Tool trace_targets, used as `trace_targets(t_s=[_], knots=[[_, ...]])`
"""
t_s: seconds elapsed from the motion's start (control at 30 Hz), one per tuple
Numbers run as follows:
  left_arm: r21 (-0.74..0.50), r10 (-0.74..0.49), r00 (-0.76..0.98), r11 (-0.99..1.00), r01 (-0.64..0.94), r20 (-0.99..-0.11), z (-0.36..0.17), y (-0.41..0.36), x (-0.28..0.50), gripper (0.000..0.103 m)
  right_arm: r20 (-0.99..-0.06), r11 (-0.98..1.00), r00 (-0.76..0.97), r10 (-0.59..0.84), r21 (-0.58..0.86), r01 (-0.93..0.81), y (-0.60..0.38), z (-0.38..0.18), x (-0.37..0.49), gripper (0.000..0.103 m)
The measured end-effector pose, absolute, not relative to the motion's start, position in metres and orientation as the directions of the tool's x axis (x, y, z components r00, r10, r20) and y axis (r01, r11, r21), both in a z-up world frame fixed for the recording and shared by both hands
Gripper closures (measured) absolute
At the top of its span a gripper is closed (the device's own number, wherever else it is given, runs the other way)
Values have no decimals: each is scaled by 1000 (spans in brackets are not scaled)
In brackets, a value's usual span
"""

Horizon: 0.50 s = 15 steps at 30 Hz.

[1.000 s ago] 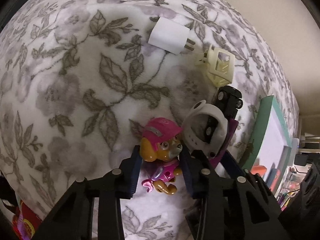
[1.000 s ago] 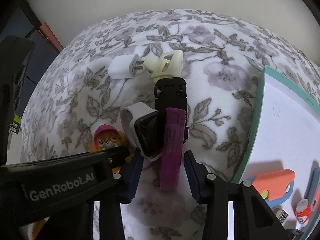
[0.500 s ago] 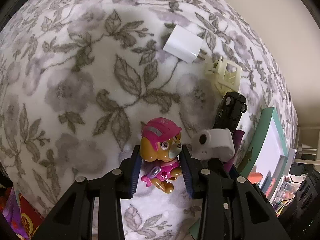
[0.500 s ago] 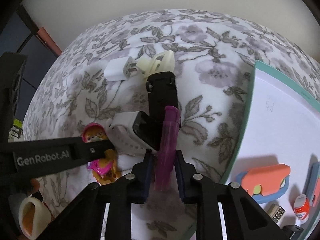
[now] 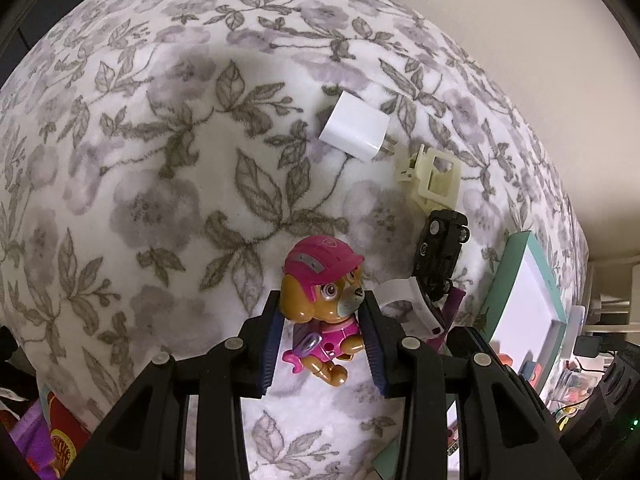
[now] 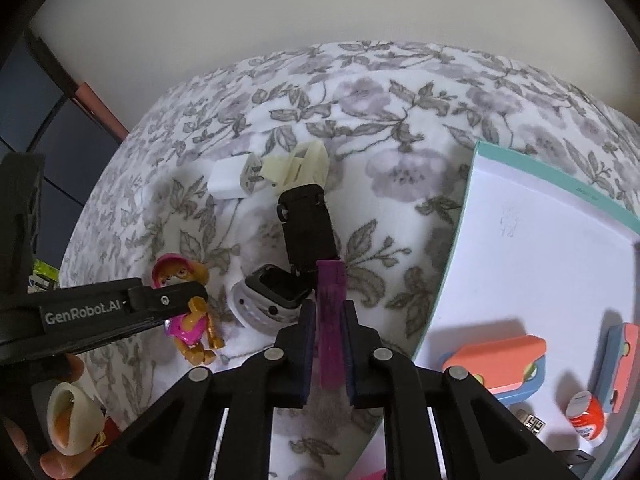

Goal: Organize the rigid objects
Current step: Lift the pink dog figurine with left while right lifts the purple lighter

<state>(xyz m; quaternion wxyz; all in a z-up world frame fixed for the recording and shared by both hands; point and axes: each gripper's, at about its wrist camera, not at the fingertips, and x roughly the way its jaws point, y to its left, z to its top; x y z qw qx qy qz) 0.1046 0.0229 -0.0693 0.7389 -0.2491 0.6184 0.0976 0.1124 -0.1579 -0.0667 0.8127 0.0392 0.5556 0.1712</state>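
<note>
My left gripper (image 5: 322, 312) is shut on a pink and tan puppy figure (image 5: 320, 304) and holds it over the floral blanket; it also shows in the right wrist view (image 6: 184, 308). My right gripper (image 6: 329, 320) is shut on a flat purple piece (image 6: 331, 320), held on edge. On the blanket lie a white smartwatch (image 6: 268, 300), a black toy car (image 6: 306, 228), a cream plastic clip (image 6: 298, 166) and a white charger plug (image 6: 230, 180).
A teal-rimmed white box (image 6: 528, 264) at the right holds orange and blue toys (image 6: 496, 364) and a small orange and white bottle (image 6: 586, 416). The floral blanket (image 5: 160, 160) covers a rounded surface. Clutter sits beyond its left edge.
The right gripper closed on the purple piece and raised it on edge. The left gripper closed on the puppy figure and lifted it. The smartwatch tipped over beside them.
</note>
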Motion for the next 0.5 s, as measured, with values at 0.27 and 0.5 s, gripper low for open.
trace_targets(t_s=[0.27,0.5], knots=[[-249,-167,214,859,-448,-962,-66,23,101,64,-904,941,304,299,227,-250,-153,-77,111,90],[-247,-170,206,861,-445,-964,-72,21,102,64,-919,946,294,263,187,-264,-148,-84,110,86]])
